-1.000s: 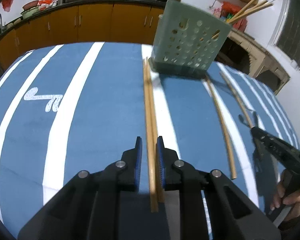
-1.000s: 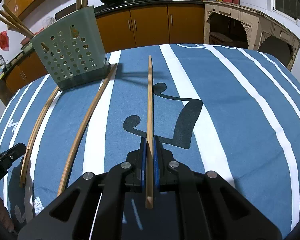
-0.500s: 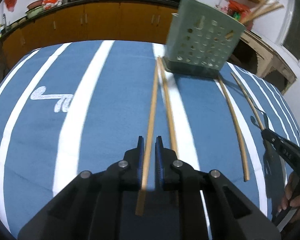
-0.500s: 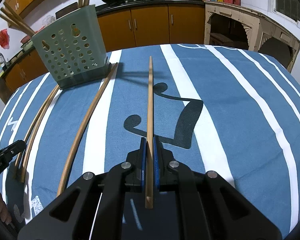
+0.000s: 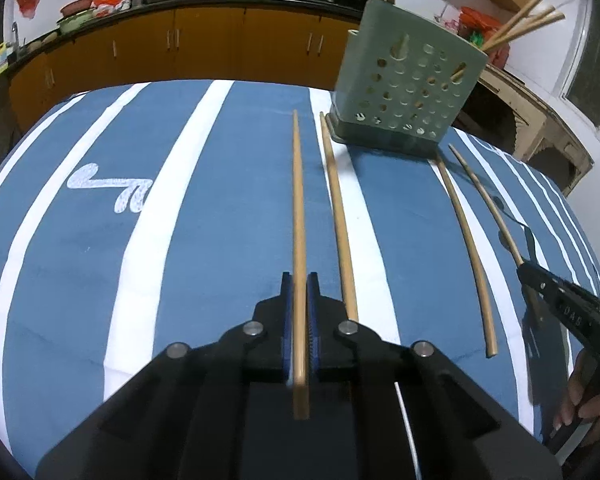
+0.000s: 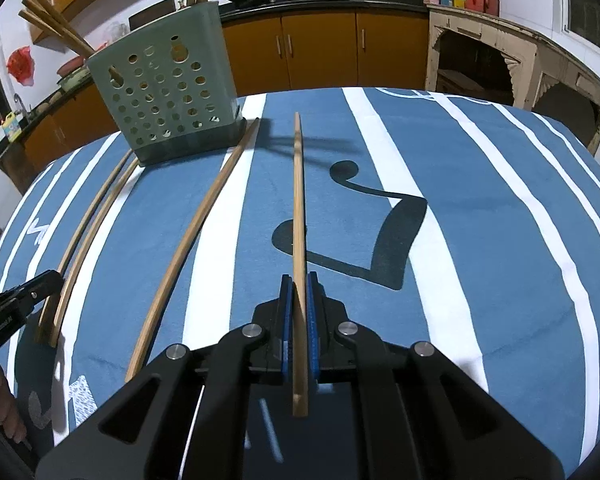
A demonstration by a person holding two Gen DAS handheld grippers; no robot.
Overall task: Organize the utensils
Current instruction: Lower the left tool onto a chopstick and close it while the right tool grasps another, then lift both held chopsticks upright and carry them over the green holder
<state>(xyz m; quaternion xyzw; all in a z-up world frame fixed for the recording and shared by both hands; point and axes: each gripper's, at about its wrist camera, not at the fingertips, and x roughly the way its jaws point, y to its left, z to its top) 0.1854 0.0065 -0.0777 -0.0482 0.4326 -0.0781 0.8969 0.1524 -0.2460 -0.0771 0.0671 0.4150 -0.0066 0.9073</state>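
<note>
A table (image 5: 80, 248) under a blue cloth with white stripes fills both views, with orange-fronted cabinets (image 5: 212, 48) along the wall behind it. Toward one o'clock in the left wrist view, and eleven o'clock in the right wrist view, stands a pale green perforated utensil holder (image 5: 408, 80) on the cloth, several wooden chopsticks (image 5: 524, 26) already sticking out of its top. The left tongs (image 5: 300, 280) sit at six o'clock of their own view, closed on a chopstick (image 5: 298, 208) that runs straight up toward twelve o'clock, its back end poking out behind the blue pads. Just beside it toward one o'clock, a second chopstick (image 5: 338, 216) lies flat on a white stripe, its far tip close to the holder's base. Farther toward three o'clock a third loose chopstick (image 5: 466, 240) lies on the cloth. The right tongs (image 6: 300, 284) are likewise closed on a chopstick of their own (image 6: 299, 200), which points toward twelve o'clock and casts a shadow on the cloth near its tip. At nine o'clock in that view one more stick (image 6: 196, 232) lies curved by the lens, its far end touching the holder's base, and a person's fingers (image 6: 4, 424) show at the low edge
</note>
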